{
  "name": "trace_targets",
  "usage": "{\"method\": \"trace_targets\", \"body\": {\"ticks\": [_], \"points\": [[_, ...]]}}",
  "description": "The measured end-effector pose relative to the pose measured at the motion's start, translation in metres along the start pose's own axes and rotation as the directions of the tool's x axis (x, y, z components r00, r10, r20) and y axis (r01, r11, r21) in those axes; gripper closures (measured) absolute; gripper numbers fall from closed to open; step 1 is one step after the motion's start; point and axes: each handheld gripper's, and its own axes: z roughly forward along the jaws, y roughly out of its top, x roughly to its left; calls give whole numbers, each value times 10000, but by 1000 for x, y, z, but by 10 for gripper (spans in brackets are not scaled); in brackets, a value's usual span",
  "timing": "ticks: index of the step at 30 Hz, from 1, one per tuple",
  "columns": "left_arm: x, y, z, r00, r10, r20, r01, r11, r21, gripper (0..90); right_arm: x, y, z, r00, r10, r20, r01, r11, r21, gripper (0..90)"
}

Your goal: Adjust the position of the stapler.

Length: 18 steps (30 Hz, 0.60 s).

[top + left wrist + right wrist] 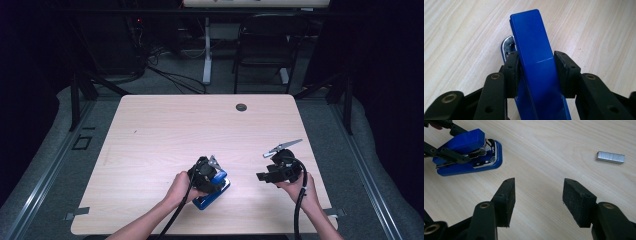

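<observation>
High view: left gripper (209,176) on blue plastic stapler (212,192), right gripper (280,170) apart. Left gripper view: fingers (512,67) clamp stapler's top; off-centre squeeze could skid it on the wood surface (461,30). Right gripper view: fingers (505,200) wide, empty; silver staple strip (610,157) beyond, easily knocked.

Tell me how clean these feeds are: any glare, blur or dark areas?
High view: table evenly lit, surroundings near black, image soft. Left gripper view: sharp, a mild sheen on the blue stapler top. Right gripper view: staple strip crisp and bright, soft shadows under the tongs.
</observation>
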Motion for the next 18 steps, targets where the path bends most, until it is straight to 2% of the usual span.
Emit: {"method": "trace_targets", "body": {"ticks": [2,4,6,7,9,14,16,18], "points": [[-1,1,0,9998,207,50,-208,9998,73,596,0,0,0,10000,-25,-51,25,10000,26,441],[-1,1,1,9982,487,344,-484,9988,-93,601,1,1,1,10000,17,-22,-17,10000,23,444],[-3,1,2,9973,669,311,-666,9977,-102,605,1,1,1,10000,3,-51,-3,10000,5,445],[-2,1,2,9948,881,504,-875,9961,-127,607,1,1,1,10000,-7,-60,7,10000,2,445],[-4,0,3,9937,1008,481,-999,9948,-190,611,1,1,1,9999,-110,-75,110,9999,10,446],[-3,0,1,9952,758,615,-752,9971,-132,591,1,1,1,9999,-100,-122,101,9999,34,450],[-2,-1,-2,9974,452,561,-443,9989,-158,506,1,1,1,9999,-96,-119,96,9999,29,450],[0,-2,-7,9976,315,609,-301,9993,-224,472,2,0,1,9999,-93,-132,93,9999,-41,449]]}}
